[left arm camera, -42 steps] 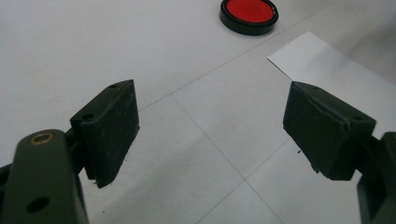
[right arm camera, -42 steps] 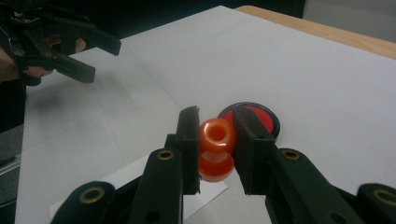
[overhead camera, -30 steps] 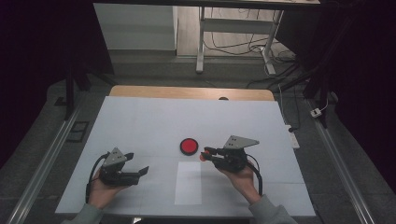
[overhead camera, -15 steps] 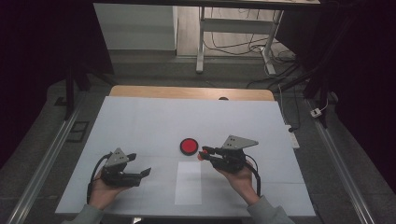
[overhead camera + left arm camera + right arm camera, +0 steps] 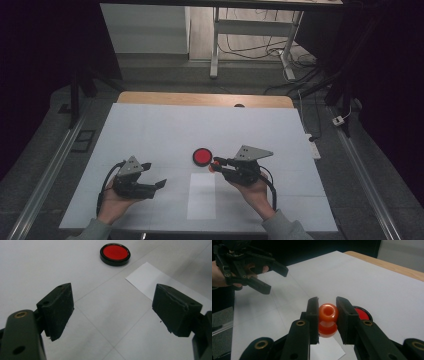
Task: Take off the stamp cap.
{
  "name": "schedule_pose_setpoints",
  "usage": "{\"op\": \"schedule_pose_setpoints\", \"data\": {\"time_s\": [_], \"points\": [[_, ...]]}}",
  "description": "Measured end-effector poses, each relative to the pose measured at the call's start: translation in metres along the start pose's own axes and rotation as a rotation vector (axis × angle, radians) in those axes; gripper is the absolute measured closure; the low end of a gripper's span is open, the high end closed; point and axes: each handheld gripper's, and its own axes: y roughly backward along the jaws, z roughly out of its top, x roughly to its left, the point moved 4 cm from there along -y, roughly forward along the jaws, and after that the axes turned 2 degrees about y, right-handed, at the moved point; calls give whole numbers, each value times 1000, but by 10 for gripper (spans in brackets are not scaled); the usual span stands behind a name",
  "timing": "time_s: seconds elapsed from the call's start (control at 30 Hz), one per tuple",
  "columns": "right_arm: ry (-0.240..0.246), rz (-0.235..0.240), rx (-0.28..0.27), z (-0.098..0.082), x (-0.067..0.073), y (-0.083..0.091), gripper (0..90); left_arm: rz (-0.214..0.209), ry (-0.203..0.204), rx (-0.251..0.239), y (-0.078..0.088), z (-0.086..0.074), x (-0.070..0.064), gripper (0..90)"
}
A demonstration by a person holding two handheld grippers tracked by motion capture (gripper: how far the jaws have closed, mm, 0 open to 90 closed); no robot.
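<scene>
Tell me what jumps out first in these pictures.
The right hand-held gripper is shut on a glossy orange spool-shaped piece, held just above the white table. Right beside it lies a red disc with a black rim. The left hand-held gripper is open, nearer the table's left side.

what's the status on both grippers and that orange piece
Left gripper open, holding nothing. Right gripper shut on orange piece, beside red disc. White sheet between the hands, nothing in the way.

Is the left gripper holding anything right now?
No, the left gripper has its jaws spread wide over bare white table.
</scene>
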Motion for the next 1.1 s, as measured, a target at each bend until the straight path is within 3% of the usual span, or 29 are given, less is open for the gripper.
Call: {"op": "schedule_pose_setpoints", "data": {"time_s": [0.43,1.1], "points": [[-7,9,-17,4,1,0,721,-45,-38,-7,-7,16,-17,180],[1,33,8,0,7,-6,721,-88,-87,13,-25,28,-37,186]]}}
